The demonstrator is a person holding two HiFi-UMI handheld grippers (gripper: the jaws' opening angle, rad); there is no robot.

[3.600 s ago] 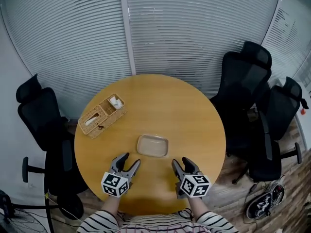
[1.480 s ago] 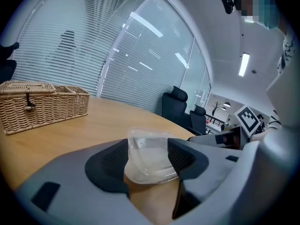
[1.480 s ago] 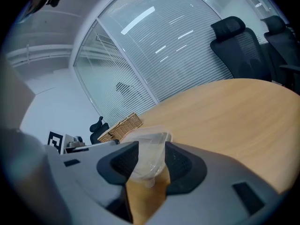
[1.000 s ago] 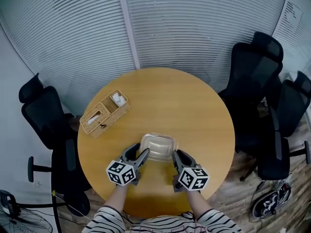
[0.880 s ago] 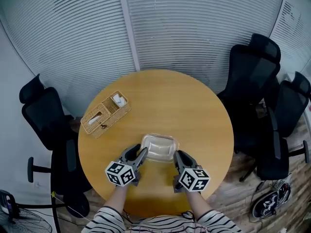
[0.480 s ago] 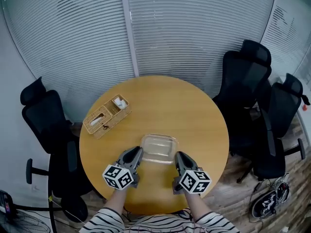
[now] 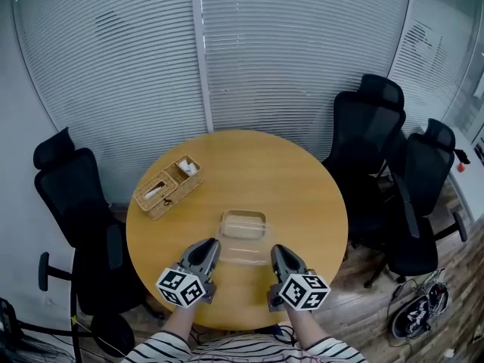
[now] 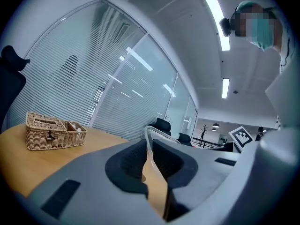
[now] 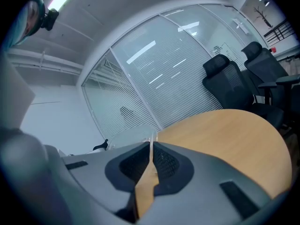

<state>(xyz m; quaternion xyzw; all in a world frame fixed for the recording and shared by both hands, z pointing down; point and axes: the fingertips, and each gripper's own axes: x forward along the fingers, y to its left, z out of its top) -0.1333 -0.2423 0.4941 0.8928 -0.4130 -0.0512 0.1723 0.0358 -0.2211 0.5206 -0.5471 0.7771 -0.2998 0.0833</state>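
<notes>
While my left hand-held gripper [image 7: 210,246] and right hand-held gripper [image 7: 277,249] each pinch the clear lid [image 7: 243,254] between the tray [image 7: 243,224] and the counter [image 7: 302,180] near edge, I'd call this mid-carry, so any next move wants both level.

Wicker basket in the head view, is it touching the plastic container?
No, the wicker basket stands apart from the plastic container, with bare table between them.
</notes>
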